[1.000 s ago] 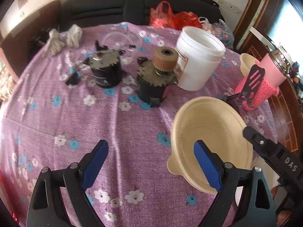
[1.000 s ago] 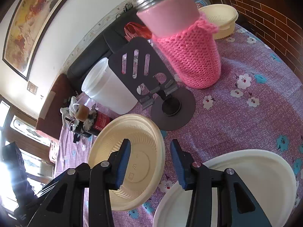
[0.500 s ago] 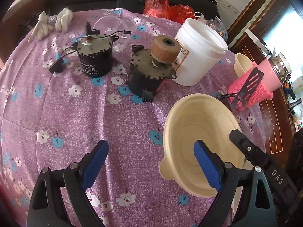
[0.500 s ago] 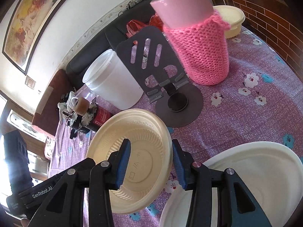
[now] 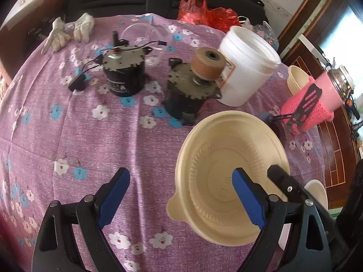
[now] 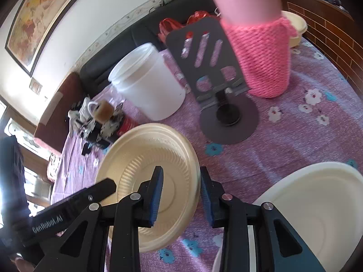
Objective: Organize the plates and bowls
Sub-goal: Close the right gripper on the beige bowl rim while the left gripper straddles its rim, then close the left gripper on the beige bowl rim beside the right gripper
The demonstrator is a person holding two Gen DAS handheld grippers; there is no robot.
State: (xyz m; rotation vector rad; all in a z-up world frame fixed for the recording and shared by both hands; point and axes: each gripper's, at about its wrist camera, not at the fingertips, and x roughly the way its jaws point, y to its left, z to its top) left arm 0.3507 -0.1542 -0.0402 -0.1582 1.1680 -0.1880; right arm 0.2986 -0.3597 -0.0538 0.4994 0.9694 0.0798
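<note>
Right wrist: we see our right gripper [image 6: 180, 191] closing astride the cream bowl's [image 6: 145, 170] rim, pads not yet pressing, left gripper [image 5: 179, 195] spread wide.

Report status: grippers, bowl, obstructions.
Left gripper open, empty, over the purple cloth. Right gripper has just been closing, fingers straddling the rim of the cream ribbed disposable bowl; contact unclear. White plate beside it; dark phone stand behind.

My table wears a purple cloth printed with white and blue flowers [image 5: 68, 136]. Across the upper middle of my left view stand two dark geared motors [image 5: 123, 72], a white plastic bucket [image 5: 246, 68] and a clear plastic lid [image 5: 145, 36], with white gloves [image 5: 70, 30] upper left. At right sit a pink knit-sleeved flask [image 6: 261, 52] and a dark slotted phone stand [image 6: 217, 86]; a cream ribbed bowl [image 5: 215, 165] is lower right.
</note>
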